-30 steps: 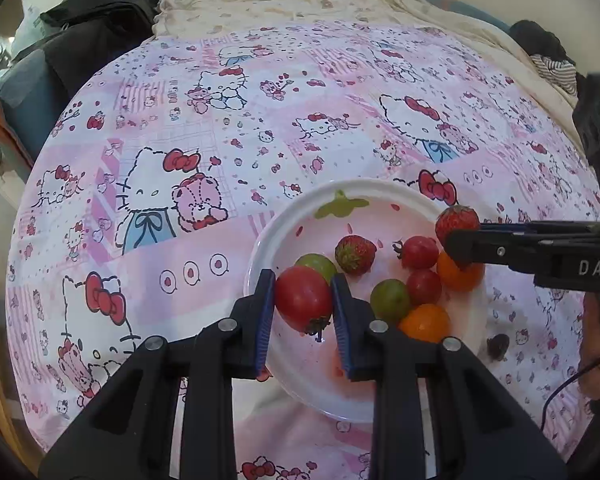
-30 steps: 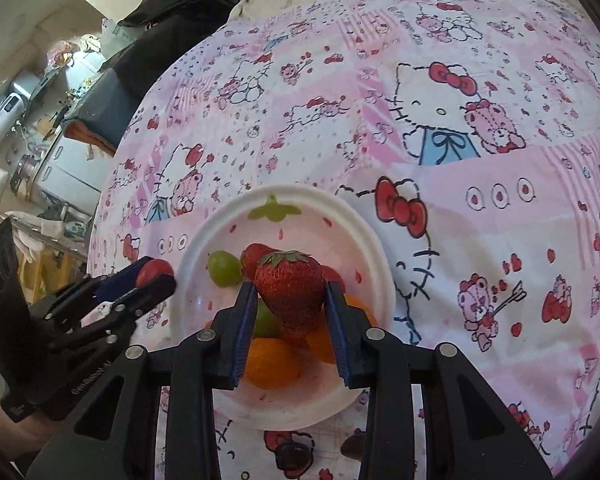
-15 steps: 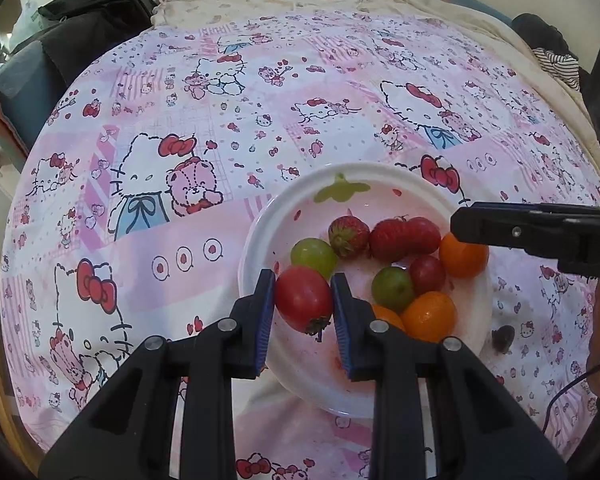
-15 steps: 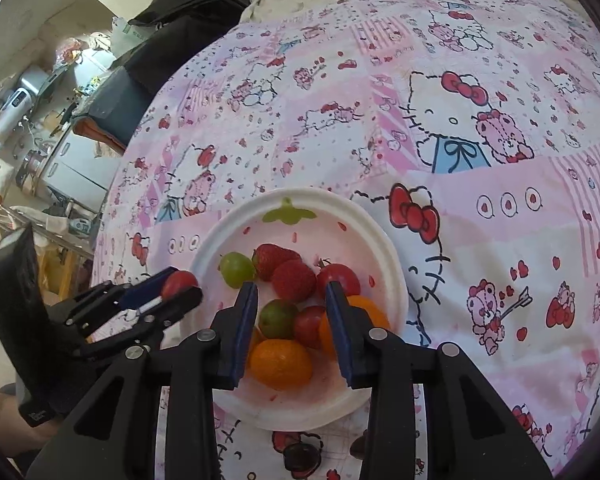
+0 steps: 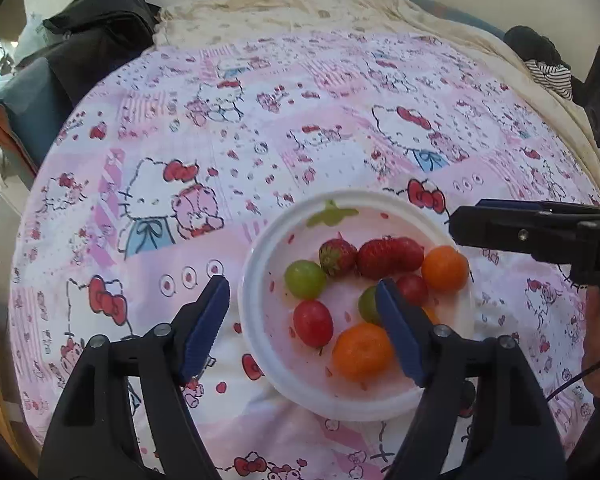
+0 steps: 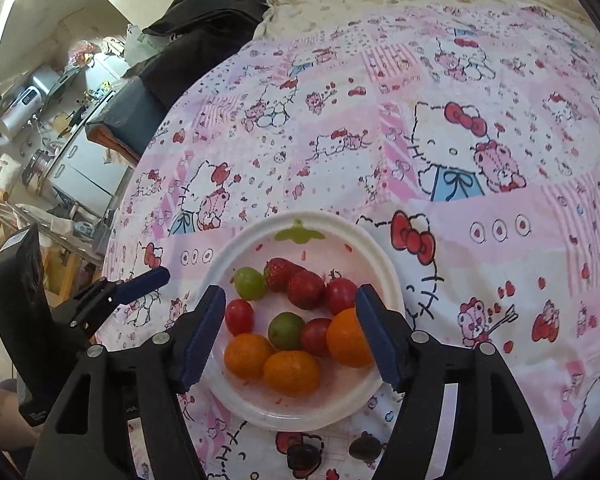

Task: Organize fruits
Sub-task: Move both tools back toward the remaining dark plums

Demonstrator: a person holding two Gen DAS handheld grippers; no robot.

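Released a moment ago, the red tomato [image 5: 313, 323] now sits on the white plate [image 5: 256, 280], and my left tongs [image 5: 302, 322] gape wide above it. My right tongs [image 6: 290, 334] hang spread and empty over the strawberries [image 6: 296, 282], oranges [image 6: 290, 372] and green tomatoes [image 6: 251, 283], on the pink cartoon-cat bedsheet [image 6: 420, 100].

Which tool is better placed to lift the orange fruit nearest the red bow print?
Right, probably: the right tool, open, has that orange fruit just inside one finger; the left tool is centred on the red tomato.
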